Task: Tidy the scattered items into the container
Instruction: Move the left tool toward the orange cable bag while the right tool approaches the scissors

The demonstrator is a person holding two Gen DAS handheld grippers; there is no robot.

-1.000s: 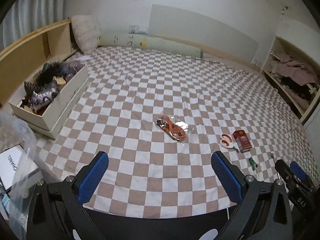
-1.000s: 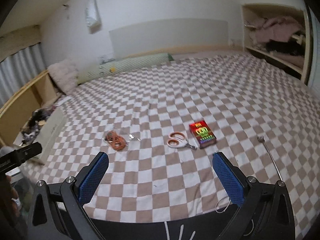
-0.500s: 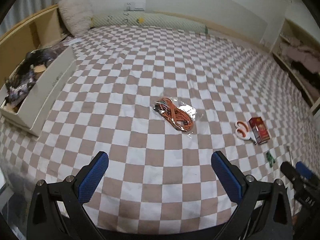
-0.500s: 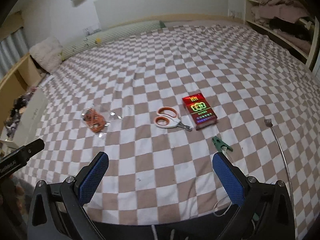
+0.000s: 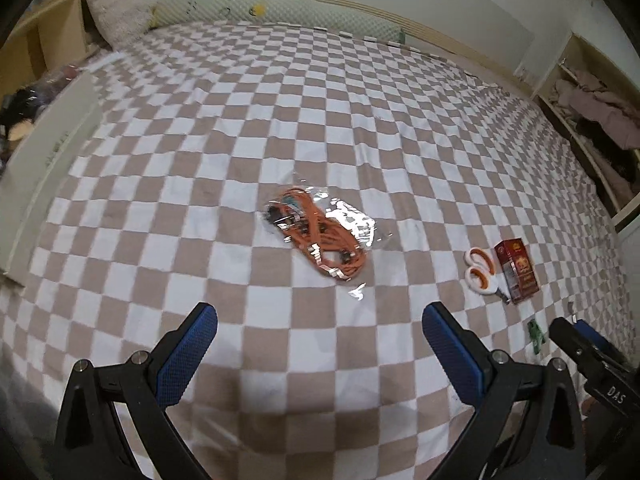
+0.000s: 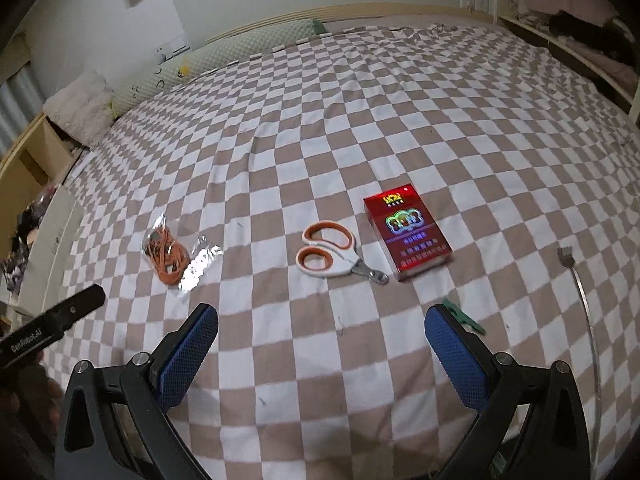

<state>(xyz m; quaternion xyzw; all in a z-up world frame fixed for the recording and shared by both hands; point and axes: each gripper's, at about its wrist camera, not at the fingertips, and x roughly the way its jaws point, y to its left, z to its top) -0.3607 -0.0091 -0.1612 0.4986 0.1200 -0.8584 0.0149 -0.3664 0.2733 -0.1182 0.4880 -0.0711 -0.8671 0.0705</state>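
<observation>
Both the left gripper [image 5: 320,322] and the right gripper [image 6: 322,324] hover wide and empty over the bed [image 6: 320,120]; orange cable bag [image 5: 318,236] lies at twelve o'clock of the left, scissors [image 6: 326,254] likewise ahead of the right, container [image 5: 48,152] at ten.

You're working in dim, even indoor light with a cool cast and no visible source. Soft shadows fall on the checked bedspread [image 5: 224,152] just in front of both tongs, at the near edge. The clear bag around the orange cord [image 5: 320,236] throws bright glare. Fisheye distortion bows the bed's squares, and the corners go black. The left view is slightly smeared at its left edge; the red box [image 6: 408,232] shows fairly sharp.
</observation>
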